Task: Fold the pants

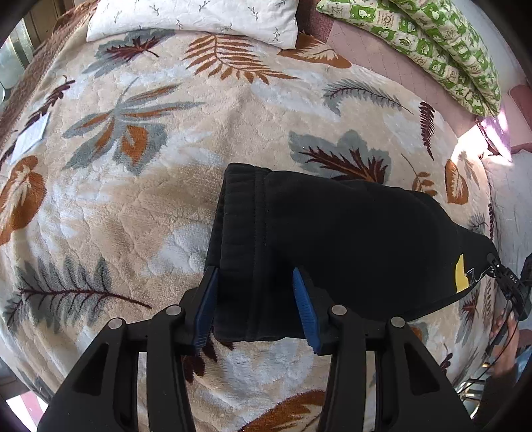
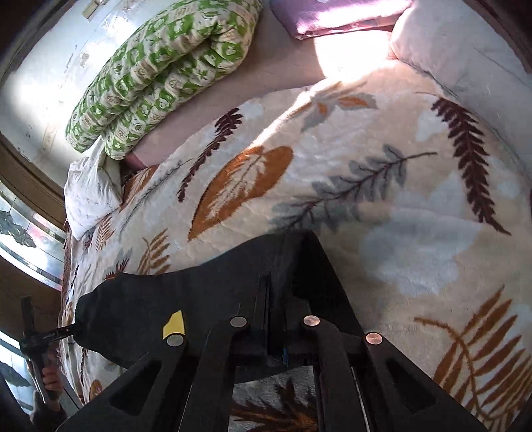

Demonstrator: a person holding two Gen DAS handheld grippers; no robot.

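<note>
a bed carries a cream leaf-print blanket (image 1: 139, 206), with a white pillow (image 1: 199, 16) and a green patterned quilt (image 2: 159, 73) at its far side. the black pants (image 1: 349, 239) lie folded on the blanket. the left claw (image 1: 256, 309) stands apart, its blue pads (image 1: 304, 309) straddling the ribbed waistband without pressing it. the right claw (image 2: 269, 319) is pinched together on the pants' other end.

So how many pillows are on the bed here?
2 visible: a white leaf-print pillow at the head of the blanket, and a white pillow at the far corner. Others may be hidden.
</note>
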